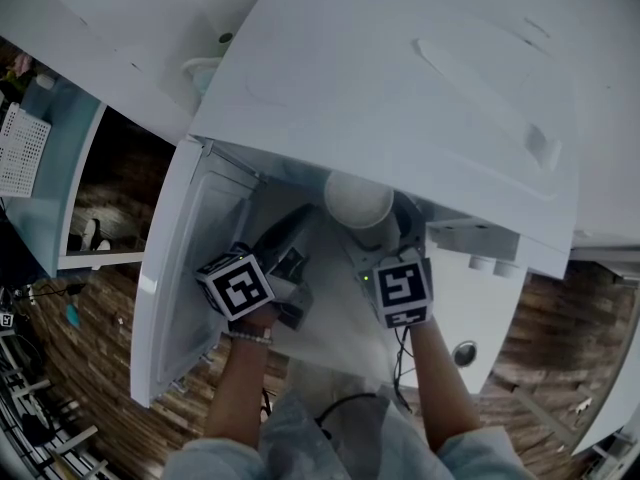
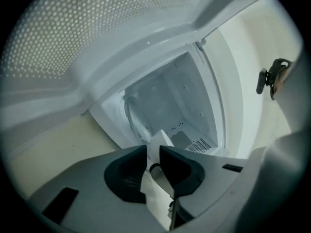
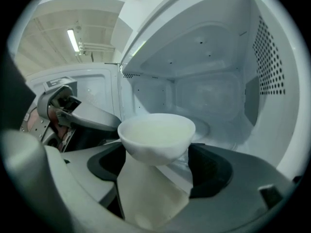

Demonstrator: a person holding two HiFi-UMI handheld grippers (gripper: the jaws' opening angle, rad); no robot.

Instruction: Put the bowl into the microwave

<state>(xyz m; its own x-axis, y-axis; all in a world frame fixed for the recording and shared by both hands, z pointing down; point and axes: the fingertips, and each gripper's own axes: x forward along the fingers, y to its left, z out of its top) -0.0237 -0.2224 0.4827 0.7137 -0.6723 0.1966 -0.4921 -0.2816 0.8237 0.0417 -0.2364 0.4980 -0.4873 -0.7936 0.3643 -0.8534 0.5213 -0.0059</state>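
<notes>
The white bowl [image 1: 357, 200] is upright at the mouth of the open white microwave [image 1: 400, 78], held just above its floor. My right gripper [image 1: 372, 236] is shut on it, with the jaws on either side of the bowl's [image 3: 155, 137] lower part in the right gripper view [image 3: 155, 163]. Beyond it lie the empty cavity [image 3: 204, 81] and the glass turntable [image 3: 206, 130]. My left gripper [image 1: 298, 226] is beside the swung-out door [image 1: 185, 268]. Its jaws [image 2: 153, 157] stand a narrow gap apart with nothing held, pointing into the cavity [image 2: 170, 101].
The door's perforated window [image 2: 73, 28] fills the upper left of the left gripper view. The left gripper [image 3: 73, 113] shows at the left of the right gripper view. Below the microwave are wood flooring [image 1: 90, 368] and a dark shelf opening [image 1: 120, 188].
</notes>
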